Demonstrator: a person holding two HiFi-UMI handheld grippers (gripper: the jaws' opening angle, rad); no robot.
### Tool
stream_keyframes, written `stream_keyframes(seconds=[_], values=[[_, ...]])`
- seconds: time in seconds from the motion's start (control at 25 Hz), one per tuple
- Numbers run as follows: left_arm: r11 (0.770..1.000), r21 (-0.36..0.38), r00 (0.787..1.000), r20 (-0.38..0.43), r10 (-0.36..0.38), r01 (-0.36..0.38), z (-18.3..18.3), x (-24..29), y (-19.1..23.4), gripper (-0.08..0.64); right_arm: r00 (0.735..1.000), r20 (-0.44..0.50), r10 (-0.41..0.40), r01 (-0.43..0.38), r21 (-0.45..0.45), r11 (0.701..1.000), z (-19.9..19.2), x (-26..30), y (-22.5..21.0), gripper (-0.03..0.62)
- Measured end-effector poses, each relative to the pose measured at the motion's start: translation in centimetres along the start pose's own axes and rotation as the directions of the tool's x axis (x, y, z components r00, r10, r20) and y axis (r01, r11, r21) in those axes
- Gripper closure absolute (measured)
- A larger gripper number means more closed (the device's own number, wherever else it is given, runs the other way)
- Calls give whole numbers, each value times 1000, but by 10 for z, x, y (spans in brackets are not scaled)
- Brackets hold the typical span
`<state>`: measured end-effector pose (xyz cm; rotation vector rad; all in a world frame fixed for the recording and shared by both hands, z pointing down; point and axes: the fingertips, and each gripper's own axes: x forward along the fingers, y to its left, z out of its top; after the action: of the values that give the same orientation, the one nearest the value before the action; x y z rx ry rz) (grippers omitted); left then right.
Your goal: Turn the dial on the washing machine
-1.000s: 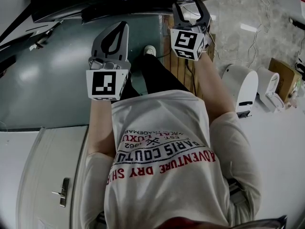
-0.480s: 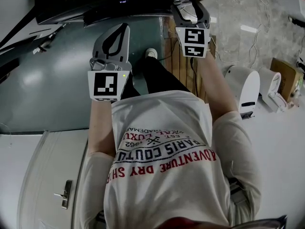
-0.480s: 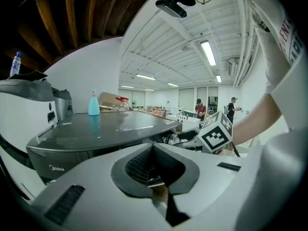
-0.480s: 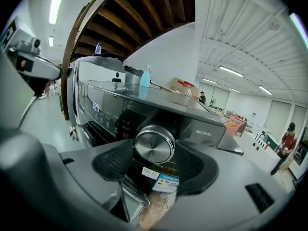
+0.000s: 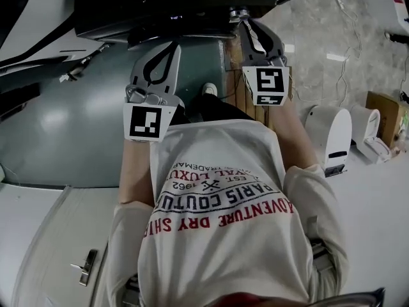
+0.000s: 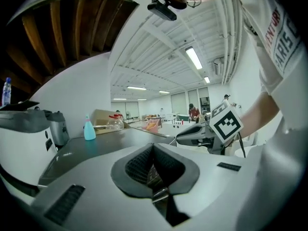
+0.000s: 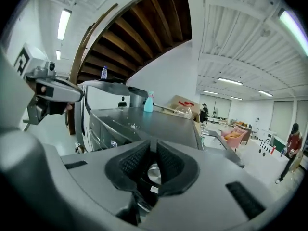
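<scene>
One dark grey washing machine [image 7: 103,129], with a lit display on its front panel and a flat grey top. It fills the upper edge of the head view, in front of the person.

One person in a white T-shirt with red and dark print [image 5: 217,190], both forearms stretched toward the machine.

Two hand-held tongs, each with a square-marker cube:
- Left tongs [image 5: 172,45]: jaws together with the tips meeting and nothing between the pads. They are held in the air to the left of the right tongs, pointing at the machine's front.
- Right tongs [image 5: 243,20]: at the machine's front panel. The jaws have just been closing and now clamp the dial, with the tips meeting above it.

One round silver dial [image 7: 153,173], on the washing machine's front. It sits in the hollow between the pads of the right tongs. From the head view it shows as a small bright knob at the tip of those tongs.

One light blue spray bottle [image 7: 148,102], upright at the far end of the grey top.
</scene>
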<state>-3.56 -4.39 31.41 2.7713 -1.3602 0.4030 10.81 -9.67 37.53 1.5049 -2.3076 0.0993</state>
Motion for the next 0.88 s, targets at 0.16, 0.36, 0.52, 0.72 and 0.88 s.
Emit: stream_keyframes(seconds=[0.16, 0.36, 0.52, 0.72, 0.88], values=[[1000, 21, 999, 36, -6, 5, 30, -7, 1, 545, 996, 86, 10, -12, 17, 1000, 39, -21, -7, 550], [999, 36, 999, 43, 18, -20, 58, -13, 4, 544, 985, 172, 22, -22, 0, 1000, 81, -50, -15, 560], [998, 58, 997, 77, 31, -36, 83, -17, 6, 545, 976, 216, 23, -23, -2, 1000, 101, -66, -21, 565], [998, 47, 993, 110, 41, -46, 104, -25, 4, 545, 969, 245, 32, -32, -5, 999, 114, -82, -23, 565], [996, 66, 991, 128, 45, -54, 120, -31, -1, 545, 964, 262, 39, -42, 5, 999, 121, -89, -23, 565]])
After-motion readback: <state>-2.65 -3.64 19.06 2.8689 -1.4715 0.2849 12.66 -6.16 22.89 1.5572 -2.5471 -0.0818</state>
